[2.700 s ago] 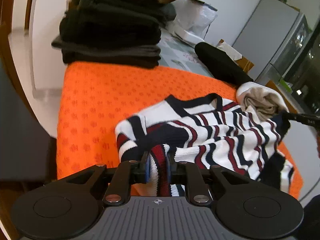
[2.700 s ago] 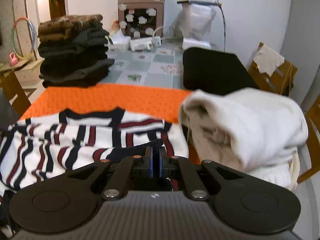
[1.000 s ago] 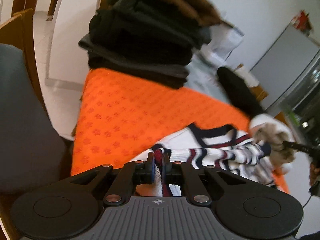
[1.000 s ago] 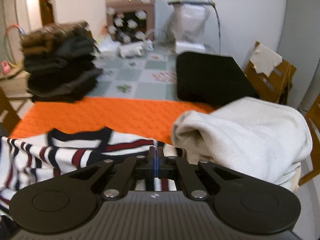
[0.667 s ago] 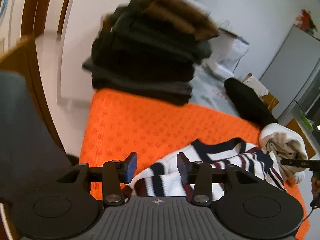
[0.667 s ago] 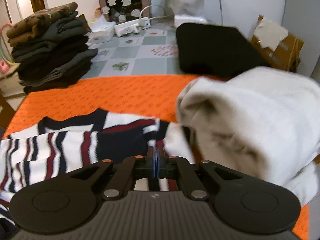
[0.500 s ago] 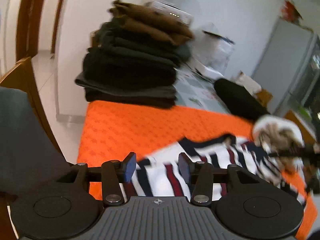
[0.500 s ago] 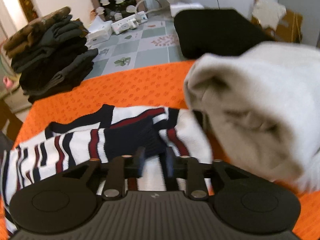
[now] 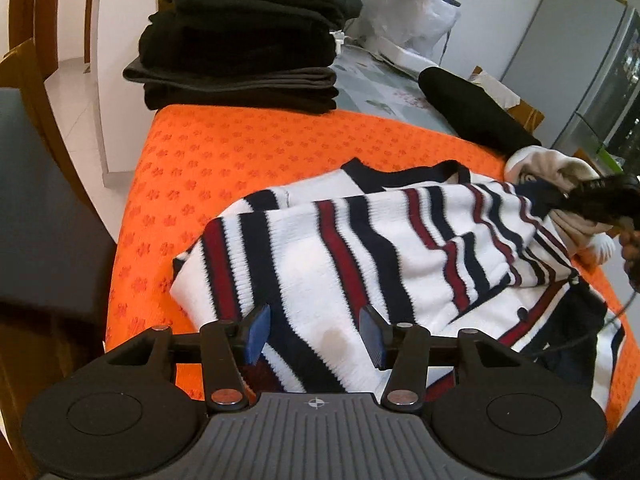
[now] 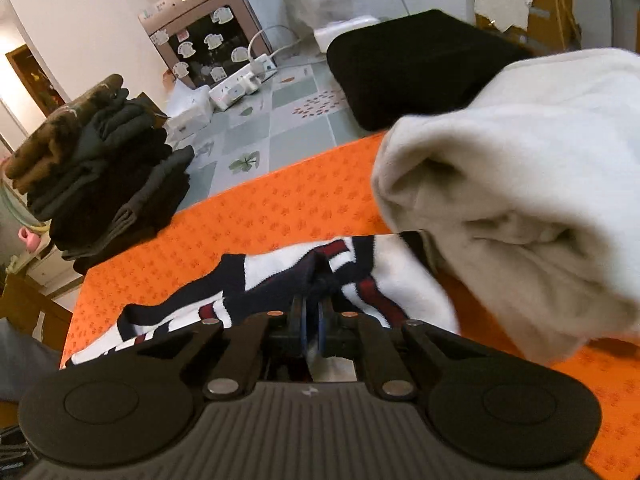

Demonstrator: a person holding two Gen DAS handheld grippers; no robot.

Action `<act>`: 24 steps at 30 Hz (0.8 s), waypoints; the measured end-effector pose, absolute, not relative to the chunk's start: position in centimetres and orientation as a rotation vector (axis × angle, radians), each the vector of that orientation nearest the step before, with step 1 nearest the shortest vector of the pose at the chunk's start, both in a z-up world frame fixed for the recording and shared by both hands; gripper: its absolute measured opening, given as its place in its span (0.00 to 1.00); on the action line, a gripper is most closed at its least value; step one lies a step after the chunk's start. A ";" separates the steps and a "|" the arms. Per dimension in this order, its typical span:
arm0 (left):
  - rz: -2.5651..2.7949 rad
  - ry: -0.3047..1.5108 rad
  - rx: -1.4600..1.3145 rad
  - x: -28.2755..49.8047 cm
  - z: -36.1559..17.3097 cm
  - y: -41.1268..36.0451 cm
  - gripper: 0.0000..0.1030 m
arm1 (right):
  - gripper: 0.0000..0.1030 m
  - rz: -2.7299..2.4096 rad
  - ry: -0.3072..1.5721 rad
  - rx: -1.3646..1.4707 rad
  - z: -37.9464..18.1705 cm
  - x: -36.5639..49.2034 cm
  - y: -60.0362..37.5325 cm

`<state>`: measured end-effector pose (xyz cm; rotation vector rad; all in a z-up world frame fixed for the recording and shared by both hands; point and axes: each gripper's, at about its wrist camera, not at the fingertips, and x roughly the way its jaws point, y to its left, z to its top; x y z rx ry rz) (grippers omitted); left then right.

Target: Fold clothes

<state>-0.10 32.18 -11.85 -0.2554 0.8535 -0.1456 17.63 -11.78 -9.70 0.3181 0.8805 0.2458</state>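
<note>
– How many clothes is the person handling?

– One striped sweater (image 9: 360,248) is lying crumpled on the orange cloth (image 9: 224,160) that is covering the worktop. One cream garment (image 10: 532,184) is sitting just beside it, on the right. One stack of dark folded clothes (image 9: 248,36) is standing at the far left corner, and one flat black item (image 10: 420,64) is lying farther back.

– And the two claws?

– The left claw (image 9: 314,332) is hovering wide above the near part of the sweater, gripping nothing. The right claw (image 10: 311,320) is pinching a dark edge of the sweater between nearly closed fingers.

– What is the room showing?

– A checked table cover (image 10: 260,136), one power strip (image 10: 244,80), one small cabinet with stickers (image 10: 204,28) and a white wall.

– What is hard to see?

– The sweater's lower part is disappearing under the claw bodies, and the number of folded pieces in the stack is not clear.
</note>
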 end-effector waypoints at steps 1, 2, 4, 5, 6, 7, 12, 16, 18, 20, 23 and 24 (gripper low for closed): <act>-0.145 0.847 -0.265 -0.2 -11.8 32.3 0.51 | 0.06 0.237 0.888 0.293 -9.9 17.6 -11.8; -0.147 0.833 -0.277 -0.3 -11.7 32.4 0.51 | 0.07 0.236 0.902 0.271 -10.4 17.8 -11.7; -0.152 0.802 -0.295 -0.6 -11.2 32.5 0.51 | 0.08 0.248 0.942 0.228 -11.7 18.6 -11.2; -0.159 0.781 -0.293 -0.8 -10.7 32.4 0.51 | 0.10 0.255 0.945 0.200 -12.0 18.6 -11.0; -0.164 0.762 -0.288 -1.1 -10.1 32.2 0.54 | 0.15 0.263 0.934 0.165 -11.7 18.4 -10.8; -0.168 0.745 -0.282 -1.4 -9.5 32.0 0.55 | 0.18 0.270 0.922 0.131 -11.5 18.1 -10.6; -0.200 0.705 -0.277 -4.5 -7.9 31.0 0.57 | 0.38 0.308 0.934 0.079 -10.7 15.0 -13.1; -0.248 0.714 -0.271 -7.8 -7.7 29.2 0.60 | 0.38 0.339 0.949 0.046 -10.0 12.3 -15.5; -0.265 0.725 -0.268 -9.4 -7.9 28.2 0.60 | 0.39 0.354 0.957 0.030 -9.7 11.0 -16.6; -0.264 0.736 -0.263 -11.1 -8.3 27.0 0.61 | 0.39 0.369 0.965 0.014 -9.4 9.6 -17.8; -0.239 0.769 -0.265 -13.5 -9.3 25.2 0.62 | 0.39 0.392 0.976 -0.010 -8.9 7.6 -19.6; -0.228 0.780 -0.265 -14.2 -9.7 24.6 0.62 | 0.39 0.400 0.980 -0.018 -8.7 6.9 -20.2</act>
